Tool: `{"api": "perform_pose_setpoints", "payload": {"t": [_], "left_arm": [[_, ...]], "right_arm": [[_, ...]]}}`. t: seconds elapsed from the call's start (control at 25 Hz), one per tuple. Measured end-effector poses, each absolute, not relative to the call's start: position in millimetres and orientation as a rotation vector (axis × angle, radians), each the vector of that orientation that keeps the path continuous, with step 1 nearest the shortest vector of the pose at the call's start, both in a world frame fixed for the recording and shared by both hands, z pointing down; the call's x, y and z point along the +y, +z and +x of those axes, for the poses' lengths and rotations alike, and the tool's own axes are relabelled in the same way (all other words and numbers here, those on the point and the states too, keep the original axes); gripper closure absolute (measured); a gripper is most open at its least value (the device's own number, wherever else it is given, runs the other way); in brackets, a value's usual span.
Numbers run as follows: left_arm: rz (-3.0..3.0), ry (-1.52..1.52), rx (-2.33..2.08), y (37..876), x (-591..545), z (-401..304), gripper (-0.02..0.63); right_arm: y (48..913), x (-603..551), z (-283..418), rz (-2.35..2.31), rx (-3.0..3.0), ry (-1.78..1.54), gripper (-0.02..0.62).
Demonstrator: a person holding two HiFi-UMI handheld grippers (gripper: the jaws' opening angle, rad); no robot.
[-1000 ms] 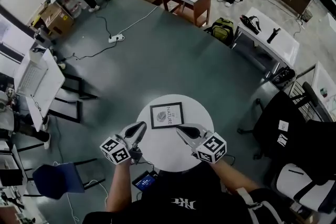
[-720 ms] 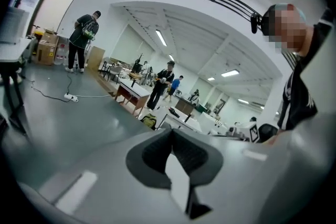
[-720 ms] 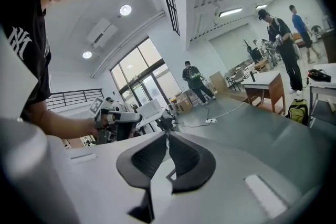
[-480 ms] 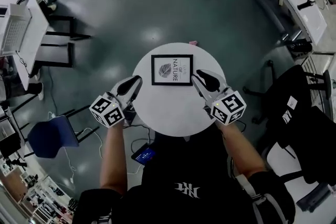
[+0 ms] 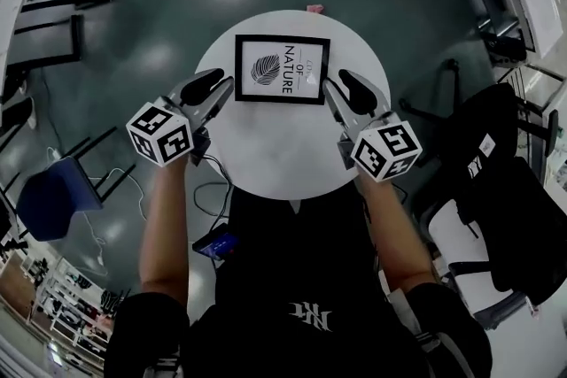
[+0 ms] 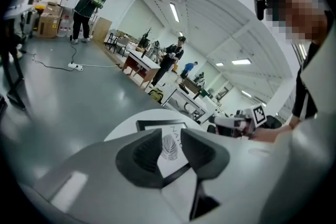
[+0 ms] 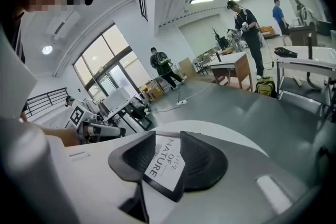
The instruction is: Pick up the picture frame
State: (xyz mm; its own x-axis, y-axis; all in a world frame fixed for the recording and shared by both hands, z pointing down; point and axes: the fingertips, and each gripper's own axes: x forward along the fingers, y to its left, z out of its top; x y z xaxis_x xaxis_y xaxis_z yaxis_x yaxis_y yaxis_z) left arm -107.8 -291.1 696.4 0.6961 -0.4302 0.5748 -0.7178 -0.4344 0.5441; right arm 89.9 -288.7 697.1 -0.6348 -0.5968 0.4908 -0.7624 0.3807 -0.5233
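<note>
Picture frame (image 5: 282, 69) flat on round table (image 5: 285, 157); print reads "OF NATURE".

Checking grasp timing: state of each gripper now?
Left gripper: open, fingers just opening; frame between them, ungripped.
Right gripper: open, just opening; frame between, ungripped.

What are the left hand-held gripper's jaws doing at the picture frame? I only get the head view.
Observer: In the left gripper view, the left hand-held gripper has just been opening. Its jaws stand apart, with a corner of the picture frame showing in the gap, untouched.
Operator: And the right one?
Observer: The right gripper view shows the right hand-held gripper has also just been opening. Its jaws are wide, and the frame's NATURE print shows between the pads, neither pressing on it.
</note>
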Motion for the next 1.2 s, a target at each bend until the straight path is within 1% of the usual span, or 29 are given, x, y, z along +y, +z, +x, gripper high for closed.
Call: {"api": "perform_pose_setpoints", "payload": {"t": [0.24, 0.64, 0.8, 1.12, 1.2], "left_arm": [[2.037, 0.523, -0.858, 734.1, -288.7, -101.0, 0.455], [1.998, 0.685, -0.887, 771.4, -284.6, -105.6, 0.456], [1.979, 0.724, -0.881, 778.0, -280.5, -104.4, 0.456], [1.967, 0.761, -0.865, 786.5, -275.4, -97.2, 0.465], [1.966, 0.758, -0.87, 785.4, -276.0, -97.2, 0.469]], "right_arm": [[751.2, -274.7, 98.2, 1.207, -2.268, 1.155, 0.442], [779.3, -269.2, 92.6, 1.175, -2.175, 1.077, 0.443], [781.9, -267.1, 90.7, 1.152, -2.155, 0.989, 0.469], [793.7, -263.8, 85.0, 1.127, -2.106, 0.995, 0.472], [793.8, -264.7, 82.7, 1.117, -2.098, 0.982, 0.488]]}}
